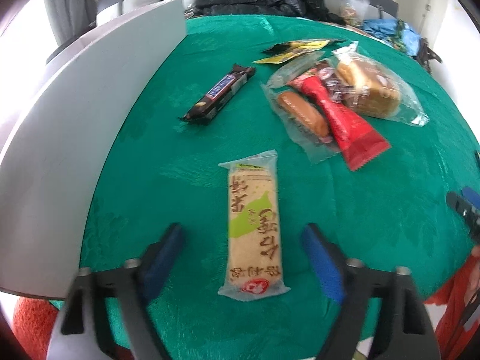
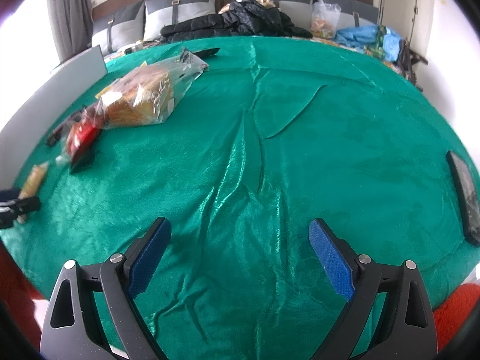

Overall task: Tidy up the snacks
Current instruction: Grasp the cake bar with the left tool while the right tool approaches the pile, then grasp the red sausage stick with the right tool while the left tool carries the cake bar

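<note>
Not much seems to be sorted so far. The snacks are all loose on the green cloth [image 1: 375,210] over the bench, and nothing is seen stacked or boxed yet, so most of the job looks left to do.

The left tongs [image 1: 243,252] are held partly open, with the rice cracker bar [image 1: 253,231] lying lengthwise between the two blue pads. A gap is visible on both sides, so the bar isn't pinched or touched yet. It's probably the first thing lined up for a grab.

Ahead of the left tongs and a bit to the left, a chocolate bar [image 1: 219,94] is laid at a slant. Ahead and to the right, a pile can be made out: a wrapped sausage [image 1: 303,114], a red packet [image 1: 345,123], a bagged bread loaf [image 1: 372,90], and yellow packets [image 1: 297,49] behind them.

The right tongs [image 2: 240,258] are spread wide over bare cloth, nothing held, nothing touched. The pile is well off to their left.
</note>
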